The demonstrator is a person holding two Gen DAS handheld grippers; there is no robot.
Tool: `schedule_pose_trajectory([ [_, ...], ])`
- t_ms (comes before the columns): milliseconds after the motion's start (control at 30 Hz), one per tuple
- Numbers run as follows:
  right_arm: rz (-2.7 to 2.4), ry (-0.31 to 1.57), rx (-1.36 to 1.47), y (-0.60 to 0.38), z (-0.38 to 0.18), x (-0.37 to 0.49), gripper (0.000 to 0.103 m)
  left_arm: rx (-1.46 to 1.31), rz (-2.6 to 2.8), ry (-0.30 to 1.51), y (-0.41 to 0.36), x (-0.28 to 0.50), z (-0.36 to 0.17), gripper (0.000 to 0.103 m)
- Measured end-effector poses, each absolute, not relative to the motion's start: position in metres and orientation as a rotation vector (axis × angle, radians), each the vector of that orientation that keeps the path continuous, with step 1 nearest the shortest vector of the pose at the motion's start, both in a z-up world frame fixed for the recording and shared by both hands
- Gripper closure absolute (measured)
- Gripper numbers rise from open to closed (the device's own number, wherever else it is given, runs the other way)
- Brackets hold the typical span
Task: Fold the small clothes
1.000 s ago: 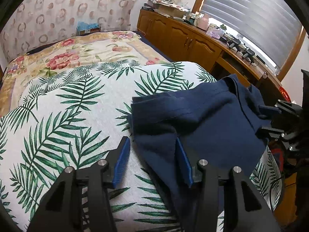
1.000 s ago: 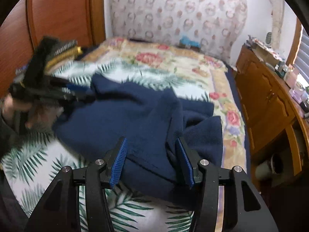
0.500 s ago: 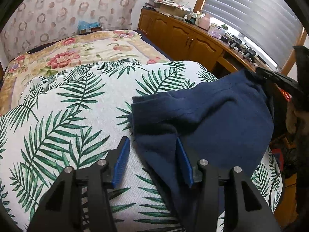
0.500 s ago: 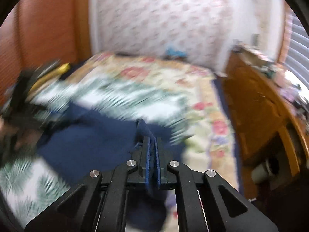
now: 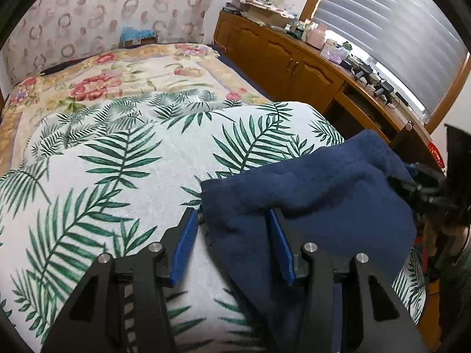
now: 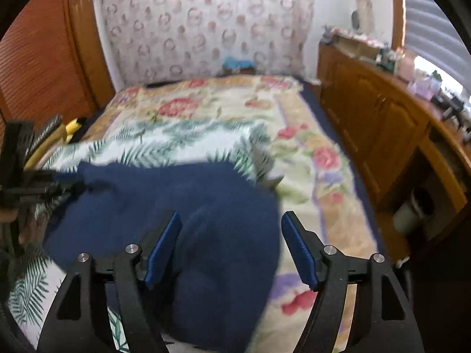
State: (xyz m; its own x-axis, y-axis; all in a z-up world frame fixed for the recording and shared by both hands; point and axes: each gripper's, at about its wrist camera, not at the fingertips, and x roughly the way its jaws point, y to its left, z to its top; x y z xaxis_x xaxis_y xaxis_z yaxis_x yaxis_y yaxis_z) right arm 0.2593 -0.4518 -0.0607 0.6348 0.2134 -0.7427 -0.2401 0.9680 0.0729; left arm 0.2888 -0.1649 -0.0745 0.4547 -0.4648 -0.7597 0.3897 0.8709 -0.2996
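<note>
**One fold laid over, edges still to be squared**

The bed, covered by a white spread printed with green palm fronds (image 5: 123,176) over a cream floral quilt (image 6: 235,108), carries the single garment in play: a small dark navy piece of soft, towel-like cloth (image 5: 323,194). It lies near the bed's foot-end corner, on the side toward the wooden cabinets (image 5: 282,58). By the look of it, one fold is down: in the left wrist view an upper layer lies doubled across a lower one, its edge running from the leaf print toward the far side. The result is lumpy and uneven, so I judge the task roughly half done, with smoothing and at least one further fold left.

The left gripper (image 5: 232,244) points steeply down at the near corner of the cloth. Its blue pads stand at a middling gap, one over bare spread and the other over navy fabric; neither visibly presses, so it seems to straddle the edge rather than grip it.

The right gripper (image 6: 232,247) is angled down over the opposite side, the picture blurred. Its jaws are opening, now wide, with cloth below and between them but free of the pads.
</note>
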Motion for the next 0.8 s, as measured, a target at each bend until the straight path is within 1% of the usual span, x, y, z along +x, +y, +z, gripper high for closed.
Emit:
schedule_pose_trajectory([
  [100, 0.276, 0.894, -0.002, -0.447, -0.076, 0.266, 0.029, -0.085, -0.528, 0.969, -0.165, 0.293, -0.075, 0.054],
  [233, 0.337, 0.922, 0.028, -0.440, -0.082, 0.267, 0.029, -0.098, -0.545, 0.963, -0.168, 0.292, -0.074, 0.055],
  [267, 0.351, 0.924, 0.026, -0.439, -0.083, 0.268, 0.031, -0.099, -0.551, 0.960, -0.168, 0.291, -0.074, 0.056],
  [300, 0.364, 0.926, 0.028, -0.438, -0.083, 0.267, 0.036, -0.103, -0.561, 0.959, -0.168, 0.291, -0.073, 0.063],
  [333, 0.375, 0.927, 0.029, -0.438, -0.083, 0.265, 0.039, -0.110, -0.574, 0.960, -0.168, 0.291, -0.074, 0.070],
  [367, 0.389, 0.923, 0.030, -0.438, -0.082, 0.263, 0.045, -0.121, -0.586, 0.961, -0.168, 0.292, -0.073, 0.071],
  [400, 0.402, 0.920, 0.026, -0.436, -0.082, 0.261, 0.053, -0.123, -0.588, 0.962, -0.167, 0.292, -0.073, 0.078],
  [433, 0.412, 0.918, 0.012, -0.435, -0.082, 0.259, 0.056, -0.127, -0.594, 0.960, -0.167, 0.292, -0.072, 0.092],
  [467, 0.424, 0.912, -0.005, -0.434, -0.080, 0.257, 0.065, -0.140, -0.608, 0.959, -0.165, 0.291, -0.070, 0.096],
  [500, 0.437, 0.905, -0.014, -0.433, -0.078, 0.256, 0.073, -0.153, -0.618, 0.958, -0.164, 0.290, -0.069, 0.097],
  [567, 0.449, 0.886, -0.027, -0.431, -0.073, 0.253, 0.080, -0.139, -0.617, 0.924, -0.164, 0.282, -0.058, 0.098],
  [667, 0.448, 0.818, -0.066, -0.428, -0.056, 0.243, 0.083, -0.144, -0.632, 0.850, -0.161, 0.264, -0.035, 0.098],
  [800, 0.441, 0.728, -0.115, -0.417, -0.024, 0.233, 0.083, -0.152, -0.625, 0.751, -0.145, 0.243, -0.004, 0.098],
])
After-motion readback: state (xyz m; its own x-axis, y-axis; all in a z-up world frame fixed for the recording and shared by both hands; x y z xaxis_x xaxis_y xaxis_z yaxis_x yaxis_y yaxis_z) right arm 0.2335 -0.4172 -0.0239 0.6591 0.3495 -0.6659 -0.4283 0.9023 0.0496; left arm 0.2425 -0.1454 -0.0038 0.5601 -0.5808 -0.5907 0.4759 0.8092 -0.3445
